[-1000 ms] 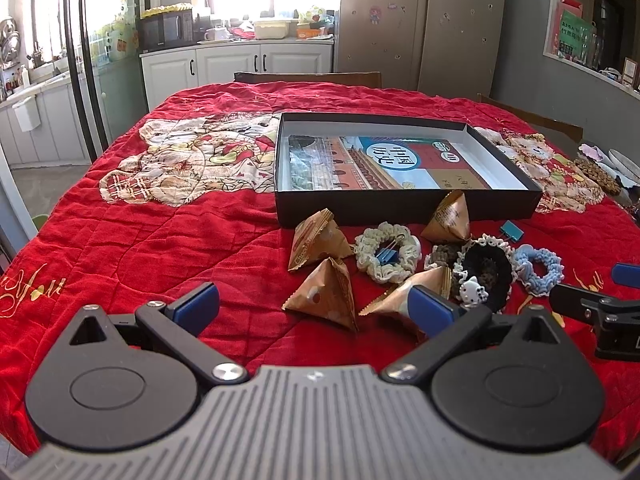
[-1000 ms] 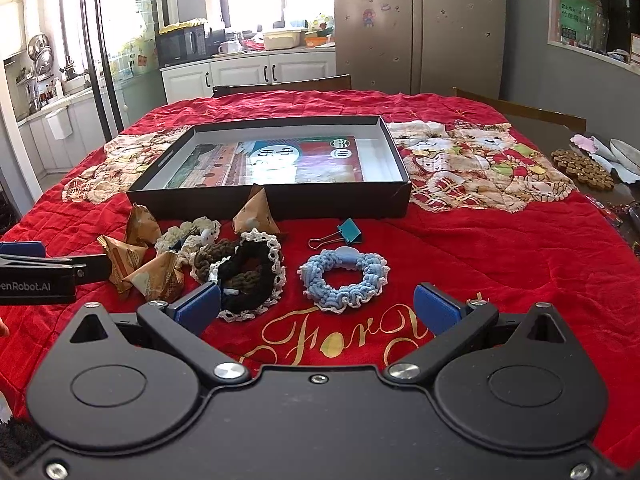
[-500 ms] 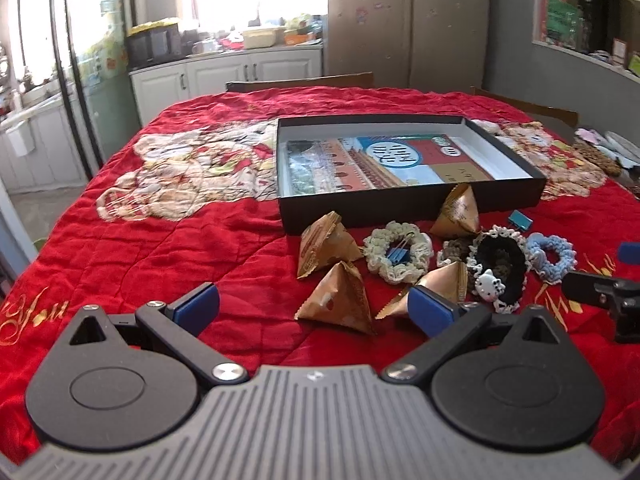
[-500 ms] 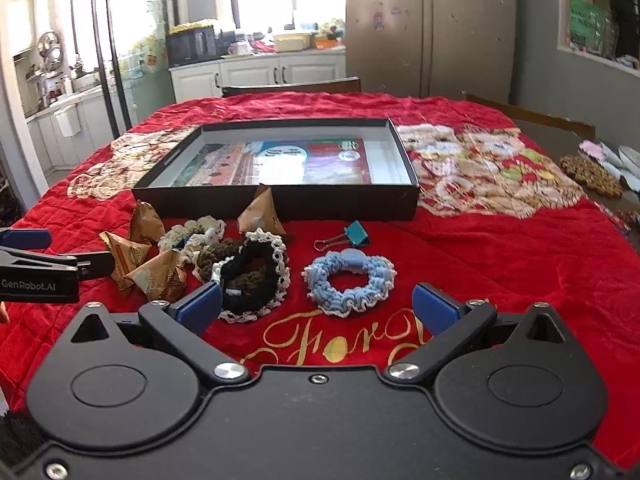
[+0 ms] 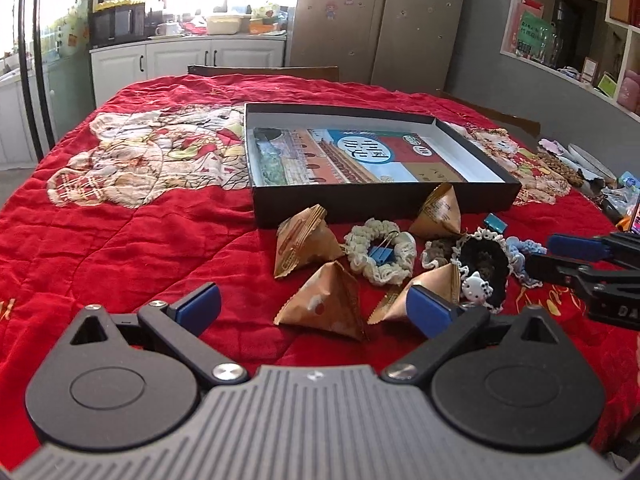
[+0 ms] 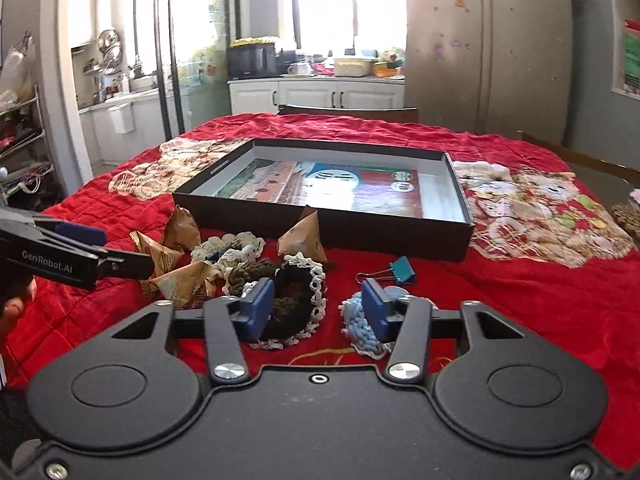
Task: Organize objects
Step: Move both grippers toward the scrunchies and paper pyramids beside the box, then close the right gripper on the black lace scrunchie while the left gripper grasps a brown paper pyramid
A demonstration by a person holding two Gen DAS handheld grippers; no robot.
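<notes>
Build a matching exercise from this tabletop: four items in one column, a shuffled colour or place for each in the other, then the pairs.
1. black box
2. loose binder clip
3. cat charm
4. nearest triangular packet

A. on the black scrunchie
B. farthest back on the quilt
C. between the left gripper's fingers
D. teal, beside the box's front wall

Pairs: 1-B, 2-D, 3-A, 4-C

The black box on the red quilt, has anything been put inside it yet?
Not yet. The black box shows only its printed liner; the paper packets, scrunchies and clips lie outside it.
</notes>
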